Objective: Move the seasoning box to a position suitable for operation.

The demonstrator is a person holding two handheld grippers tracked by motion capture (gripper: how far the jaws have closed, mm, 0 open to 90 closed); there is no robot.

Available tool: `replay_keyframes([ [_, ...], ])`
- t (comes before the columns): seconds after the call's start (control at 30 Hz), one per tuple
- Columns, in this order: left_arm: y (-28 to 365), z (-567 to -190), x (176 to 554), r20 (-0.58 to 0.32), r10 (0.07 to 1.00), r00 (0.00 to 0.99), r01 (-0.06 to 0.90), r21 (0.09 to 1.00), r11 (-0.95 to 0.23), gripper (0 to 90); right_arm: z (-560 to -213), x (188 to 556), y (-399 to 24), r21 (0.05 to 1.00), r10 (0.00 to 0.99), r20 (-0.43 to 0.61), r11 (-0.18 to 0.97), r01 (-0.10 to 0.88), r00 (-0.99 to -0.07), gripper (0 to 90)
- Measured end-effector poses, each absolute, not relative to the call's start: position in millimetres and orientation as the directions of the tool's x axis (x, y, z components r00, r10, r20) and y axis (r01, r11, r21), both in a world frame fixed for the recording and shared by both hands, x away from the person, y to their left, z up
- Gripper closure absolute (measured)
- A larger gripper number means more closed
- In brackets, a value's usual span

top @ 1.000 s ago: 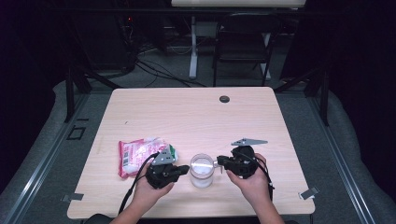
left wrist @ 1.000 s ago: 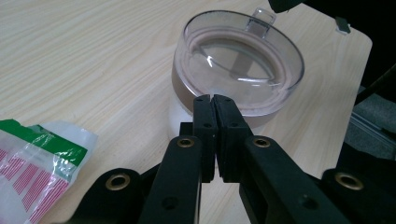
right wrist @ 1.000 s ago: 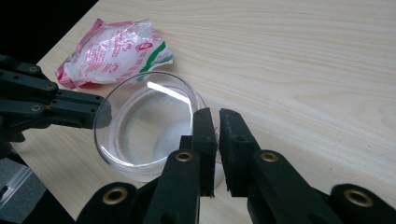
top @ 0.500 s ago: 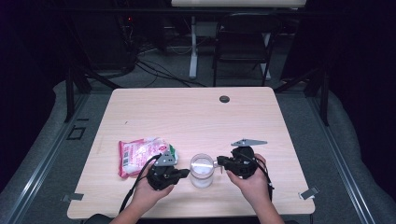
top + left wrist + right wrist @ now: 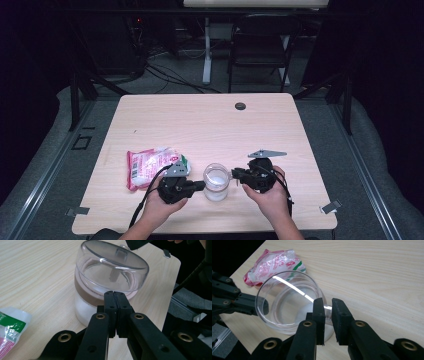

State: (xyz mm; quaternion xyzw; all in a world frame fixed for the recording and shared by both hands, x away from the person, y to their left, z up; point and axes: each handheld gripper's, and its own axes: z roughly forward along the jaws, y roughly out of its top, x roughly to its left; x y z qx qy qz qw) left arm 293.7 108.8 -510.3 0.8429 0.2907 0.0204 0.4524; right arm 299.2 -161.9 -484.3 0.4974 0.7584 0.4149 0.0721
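Black plastic, the left tool has its two jaws pressed flat together with nothing between them, their tips touching the near side of a clear jar just under its lid. From this tool the jar lies straight ahead. The right tool comes at the jar from the opposite side; its jaws have just been opening and now stand a little apart, astride the thin clear edge of the lid, with a gap showing beside the edge, so they seem to have let go of it. In the high view the left tool and the right tool face each other across the jar, both about equally near.

The jar stands upright near the front edge of the pale wooden tabletop. Its long axis runs straight up. Its lower part holds a white, powdery or grainy filling, with a brownish band round the neck. The clear domed lid sits on top, seemingly tilted, perhaps loose.

Just beyond the left tool lies a crumpled pink, white and green plastic packet, flat on the tabletop and apart from the jar.
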Motion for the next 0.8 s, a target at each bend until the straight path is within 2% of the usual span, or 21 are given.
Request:
replay_keyframes([
  [0.1, 108, -508, 295, -0.240, 0.508, 0.827, 0.477, 0.778, -0.408, 87.6, -482, 294, -162, 0.709, 0.802, 0.301, 0.174, 0.684, -0.516, 74.5],
  [0.23, 106, -505, 298, -0.255, 0.508, 0.823, 0.484, 0.783, -0.390, 85.2, -478, 284, -161, 0.742, 0.771, 0.253, 0.233, 0.629, -0.584, 61.8],
  [0.3, 105, -504, 300, -0.252, 0.508, 0.824, 0.480, 0.787, -0.388, 82.4, -479, 280, -159, 0.755, 0.762, 0.224, 0.259, 0.602, -0.608, 55.5],
  [0.43, 103, -502, 303, -0.236, 0.520, 0.821, 0.464, 0.806, -0.368, 74.0, -481, 273, -156, 0.772, 0.743, 0.181, 0.299, 0.561, -0.645, 48.9],
  [0.53, 102, -503, 305, -0.241, 0.527, 0.815, 0.471, 0.806, -0.360, 68.7, -482, 271, -155, 0.769, 0.738, 0.167, 0.317, 0.554, -0.654, 47.3],
  [0.8, 100, -504, 309, -0.251, 0.530, 0.810, 0.474, 0.811, -0.342, 62.6, -489, 266, -149, 0.754, 0.735, 0.118, 0.371, 0.542, -0.667, 45.2],
])
